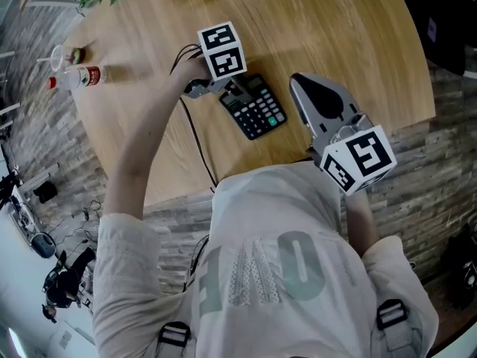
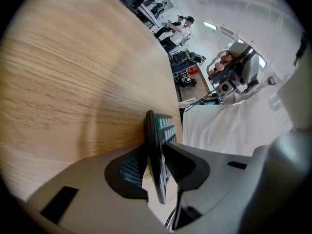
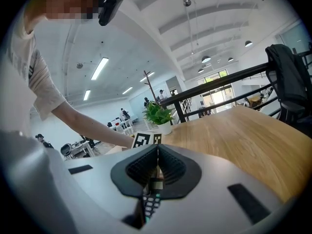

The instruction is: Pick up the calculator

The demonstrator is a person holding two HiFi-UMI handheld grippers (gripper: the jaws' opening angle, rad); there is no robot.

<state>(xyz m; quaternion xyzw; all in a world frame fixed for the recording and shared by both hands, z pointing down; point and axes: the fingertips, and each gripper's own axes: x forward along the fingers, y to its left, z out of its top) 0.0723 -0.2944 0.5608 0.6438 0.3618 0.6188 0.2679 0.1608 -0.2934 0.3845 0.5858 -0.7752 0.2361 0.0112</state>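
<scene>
- My left gripper [image 1: 235, 90] has closed partway onto the calculator [image 1: 257, 112]. In the left gripper view the thin body stands edge-on between the jaws, with one pad on the key face and the other against the back.
- The calculator sits near the middle of the head view on the wooden table [image 1: 335, 28]. Its long axis runs from upper left to lower right.
- I hold it at the upper-left end, so most of its length sticks out past the jaws toward the lower right. The coming lift turns on this: I judge that the free end may sag or pivot unless the grip holds firm.
- My right gripper [image 1: 298, 82] lies just right of the calculator, near it but apart. Its jaws are pressed together with nothing between them, and the keys show only beyond and below them.
- The left hand already has the job, and the right has no need to come in.
- A black cable [image 1: 195, 136] runs down the table left of the calculator, clear of it.
- A small bottle [image 1: 78, 77] lies on its side at the upper left of the head view. I cannot tell what is in it.
- A white pot [image 3: 162, 126] in the right gripper view holds a green plant.
</scene>
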